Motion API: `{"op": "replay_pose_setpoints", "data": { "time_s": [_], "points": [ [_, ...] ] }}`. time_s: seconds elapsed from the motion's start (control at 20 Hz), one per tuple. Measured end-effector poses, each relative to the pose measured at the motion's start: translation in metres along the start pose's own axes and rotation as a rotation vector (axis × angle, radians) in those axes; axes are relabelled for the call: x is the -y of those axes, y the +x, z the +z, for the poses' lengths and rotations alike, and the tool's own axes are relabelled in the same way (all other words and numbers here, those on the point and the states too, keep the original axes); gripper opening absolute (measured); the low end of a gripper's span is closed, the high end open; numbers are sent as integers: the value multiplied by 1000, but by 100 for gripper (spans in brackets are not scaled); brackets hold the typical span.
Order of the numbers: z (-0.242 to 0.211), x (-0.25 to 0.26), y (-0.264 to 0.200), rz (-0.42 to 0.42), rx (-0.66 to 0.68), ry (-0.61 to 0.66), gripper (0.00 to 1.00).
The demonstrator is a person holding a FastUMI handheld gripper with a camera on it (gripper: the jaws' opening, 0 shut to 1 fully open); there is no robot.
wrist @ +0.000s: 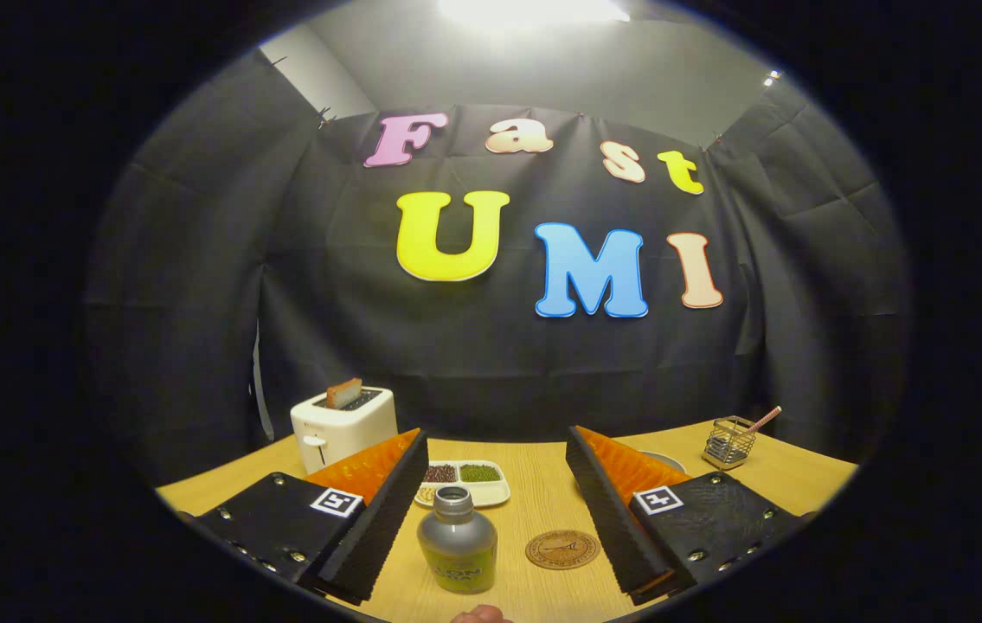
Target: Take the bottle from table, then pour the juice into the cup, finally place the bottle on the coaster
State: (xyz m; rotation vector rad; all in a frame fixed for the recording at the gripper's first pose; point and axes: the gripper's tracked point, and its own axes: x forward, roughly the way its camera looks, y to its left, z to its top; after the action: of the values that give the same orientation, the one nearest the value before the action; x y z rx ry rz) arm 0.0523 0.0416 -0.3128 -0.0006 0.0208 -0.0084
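Observation:
A small grey bottle point(457, 543) with a green label and an open neck stands upright on the wooden table point(534, 493), between the two fingers and closer to the left one. My gripper point(495, 506) is open, its ribbed black pads well apart on either side of the bottle and not touching it. A round brown coaster point(562, 549) lies flat just right of the bottle, near the right finger point(607, 510). A white rim point(662, 459), perhaps the cup, peeks out behind the right finger, mostly hidden.
A white toaster point(343, 426) with a slice of toast stands at the back left. A white divided dish point(466, 480) of beans sits beyond the bottle. A wire holder point(729, 440) with a straw is at the back right. A fingertip point(479, 615) shows below the bottle.

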Motion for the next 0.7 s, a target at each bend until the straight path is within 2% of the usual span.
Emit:
{"op": "replay_pose_setpoints", "data": {
  "time_s": [0.3,0.4,0.7],
  "points": [
    [-60,-17,22,37,-31,15,99],
    [-80,-26,29,73,-60,16,98],
    [-109,-23,36,73,-92,-48,98]
  ]
}}
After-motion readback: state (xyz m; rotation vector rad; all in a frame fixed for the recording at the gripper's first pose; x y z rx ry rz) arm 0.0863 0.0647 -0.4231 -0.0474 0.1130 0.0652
